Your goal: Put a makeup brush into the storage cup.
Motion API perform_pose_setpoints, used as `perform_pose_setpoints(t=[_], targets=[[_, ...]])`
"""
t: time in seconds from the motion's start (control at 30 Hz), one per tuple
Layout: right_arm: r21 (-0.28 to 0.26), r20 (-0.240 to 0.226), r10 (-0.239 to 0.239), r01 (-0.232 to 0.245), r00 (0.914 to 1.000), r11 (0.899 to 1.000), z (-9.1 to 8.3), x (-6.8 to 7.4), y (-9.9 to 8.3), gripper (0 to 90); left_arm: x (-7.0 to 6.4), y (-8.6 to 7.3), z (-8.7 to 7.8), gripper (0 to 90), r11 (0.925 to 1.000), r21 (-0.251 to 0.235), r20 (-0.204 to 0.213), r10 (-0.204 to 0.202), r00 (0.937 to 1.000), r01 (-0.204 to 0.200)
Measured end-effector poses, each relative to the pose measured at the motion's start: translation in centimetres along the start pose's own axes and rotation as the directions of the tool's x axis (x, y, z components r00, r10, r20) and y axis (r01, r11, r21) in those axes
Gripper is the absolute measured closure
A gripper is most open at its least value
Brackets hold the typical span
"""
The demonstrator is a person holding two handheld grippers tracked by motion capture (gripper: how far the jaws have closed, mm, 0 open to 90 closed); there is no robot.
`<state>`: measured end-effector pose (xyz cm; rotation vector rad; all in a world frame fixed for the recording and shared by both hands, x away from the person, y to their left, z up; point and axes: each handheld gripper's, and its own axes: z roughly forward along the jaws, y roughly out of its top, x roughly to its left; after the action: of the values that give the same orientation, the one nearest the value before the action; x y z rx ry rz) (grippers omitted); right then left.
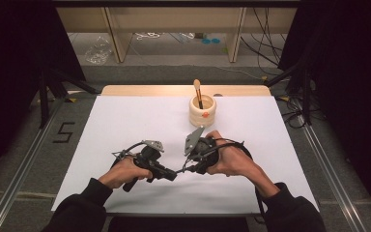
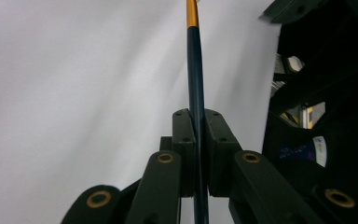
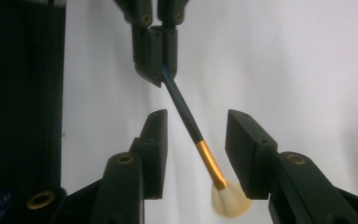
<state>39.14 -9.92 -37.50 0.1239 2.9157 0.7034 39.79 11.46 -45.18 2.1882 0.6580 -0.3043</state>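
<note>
Left gripper (image 2: 196, 154) pinches a brush (image 2: 196, 93) by its dark handle, jaws pressed tight on the shaft; the gold ferrule shows at the top of the left gripper view. In the right gripper view the left gripper (image 3: 157, 56) comes in from the top, clamped on the handle end, and the brush (image 3: 186, 116) slants down between the right gripper's jaws, gold ferrule and pale bristle tuft low in the frame. Right gripper (image 3: 193, 154) is spread wide, jaws either side of the brush, neither touching it. Brush is held above the white sheet (image 3: 298, 60); can't tell if the bristles touch it. In the high view both grippers meet near the table's middle front, left gripper (image 1: 166, 174) pointing toward the right gripper (image 1: 193, 166), brush too small to make out between them. Behind the right hand (image 1: 232, 159), a cream holder (image 1: 202, 111) stands upright on the sheet (image 1: 125, 125) with another brush (image 1: 198, 92) in it, bristles up. Dark sleeves enter at the bottom.
</note>
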Motion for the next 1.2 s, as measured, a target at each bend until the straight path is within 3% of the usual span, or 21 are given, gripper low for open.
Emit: perform_pose_setpoints(t=[0.07, 0.13, 0.17, 0.23, 0.27, 0.37, 0.4, 0.47, 0.53, 0.57, 0.6, 0.63, 0.73, 0.77, 0.8, 0.93, 1.0, 1.03, 1.07, 1.1, 1.2], targets=[[-0.035, 0.017, 0.052, -0.051, 0.9985, 0.998, -0.5, -0.4, -0.5, 55.2, 0.0, 0.0, -0.2, 84.3, 0.9998, -0.019, -0.015, -0.009, 0.9998, 0.009], [-0.09, 0.047, 0.121, -0.117, 0.9916, 0.989, -0.8, -0.7, -1.2, 52.9, 0.2, 0.1, -0.5, 84.3, 0.9993, -0.036, -0.024, 0.01, 0.9997, -0.011], [-0.109, 0.062, 0.142, -0.135, 0.9879, 0.985, -0.9, -0.8, -1.5, 51.9, 0.2, 0.1, -0.6, 84.3, 0.9989, -0.047, -0.039, -0.008, 0.9992, 0.006], [-0.149, 0.093, 0.222, -0.207, 0.9707, 0.967, -1.4, -1.1, -2.2, 48.5, 0.4, 0.1, -0.9, 84.3, 0.9971, -0.075, -0.061, -0.011, 0.9981, 0.007], [-0.174, 0.102, 0.272, -0.252, 0.9568, 0.952, -1.6, -1.2, -2.8, 47.5, 0.4, 0.2, -1.1, 84.3, 0.9974, -0.072, -0.073, -0.014, 0.9973, 0.009], [-0.216, 0.113, 0.35, -0.32, 0.9301, 0.922, -1.7, -1.3, -3.9, 45.3, 0.6, 0.2, -1.4, 84.3, 0.9924, -0.121, -0.097, -0.033, 0.9947, 0.021], [-0.232, 0.114, 0.373, -0.34, 0.9208, 0.911, -1.7, -1.4, -4.2, 44.6, 0.8, 0.3, -1.8, 84.3, 0.9941, -0.106, -0.095, -0.032, 0.9949, 0.022], [-0.263, 0.126, 0.394, -0.353, 0.9102, 0.898, -1.8, -1.7, -4.8, 44.1, 0.8, 0.3, -2.0, 84.3, 0.9911, -0.131, -0.107, -0.038, 0.9935, 0.024], [-0.285, 0.118, 0.431, -0.385, 0.8945, 0.878, -1.7, -1.8, -5.0, 41.9, 0.7, 0.4, -2.2, 84.3, 0.9878, -0.154, -0.13, -0.046, 0.9904, 0.025], [-0.283, 0.109, 0.431, -0.388, 0.8955, 0.877, -1.7, -1.9, -5.1, 41.3, 0.7, 0.4, -2.3, 84.3, 0.9862, -0.165, -0.134, -0.041, 0.9901, 0.019], [-0.29, 0.105, 0.45, -0.405, 0.8869, 0.867, -1.6, -1.8, -5.1, 40.1, 0.6, 0.3, -2.5, 84.3, 0.9832, -0.181, -0.144, -0.051, 0.9883, 0.025], [-0.289, 0.102, 0.451, -0.408, 0.8867, 0.866, -1.5, -1.9, -5.2, 39.3, 0.6, 0.3, -2.6, 84.3, 0.9816, -0.19, -0.145, -0.048, 0.9882, 0.02], [-0.328, 0.078, 0.502, -0.453, 0.8615, 0.829, -1.0, -1.8, -5.3, 36.5, 0.4, 0.3, -3.0, 84.3, 0.9742, -0.225, -0.157, -0.054, 0.9862, 0.018], [-0.318, 0.062, 0.506, -0.464, 0.8602, 0.827, -1.1, -1.8, -5.4, 36.1, 0.3, 0.3, -3.2, 84.3, 0.9687, -0.248, -0.158, -0.057, 0.9858, 0.016], [-0.335, 0.049, 0.527, -0.483, 0.8484, 0.809, -0.9, -1.9, -5.6, 35.9, 0.2, 0.3, -3.3, 84.3, 0.966, -0.258, -0.161, -0.053, 0.9855, 0.01], [-0.377, 0.001, 0.56, -0.519, 0.8282, 0.767, -0.5, -2.1, -5.9, 35.9, 0.1, 0.3, -3.8, 84.3, 0.9528, -0.303, -0.157, -0.065, 0.9854, 0.014], [-0.387, 0.001, 0.565, -0.521, 0.8248, 0.761, -0.3, -2.1, -6.0, 35.3, 0.0, 0.3, -3.9, 84.2, 0.9459, -0.324, -0.158, -0.072, 0.9848, 0.017], [-0.392, -0.003, 0.574, -0.529, 0.8189, 0.752, -0.3, -2.2, -6.0, 35.0, 0.0, 0.3, -4.0, 84.2, 0.9432, -0.332, -0.154, -0.07, 0.9856, 0.015], [-0.401, -0.04, 0.58, -0.545, 0.8137, 0.737, -0.1, -2.2, -6.0, 35.0, -0.1, 0.3, -4.0, 84.2, 0.9413, -0.337, -0.157, -0.071, 0.985, 0.014], [-0.405, -0.039, 0.586, -0.549, 0.8094, 0.731, -0.2, -2.3, -6.1, 35.1, -0.2, 0.3, -4.1, 84.2, 0.9368, -0.349, -0.154, -0.075, 0.9853, 0.017], [-0.429, -0.058, 0.581, -0.546, 0.8121, 0.72, 0.0, -2.3, -6.0, 35.2, -0.4, 0.3, -4.3, 84.2, 0.9294, -0.369, -0.157, -0.072, 0.985, 0.009]])
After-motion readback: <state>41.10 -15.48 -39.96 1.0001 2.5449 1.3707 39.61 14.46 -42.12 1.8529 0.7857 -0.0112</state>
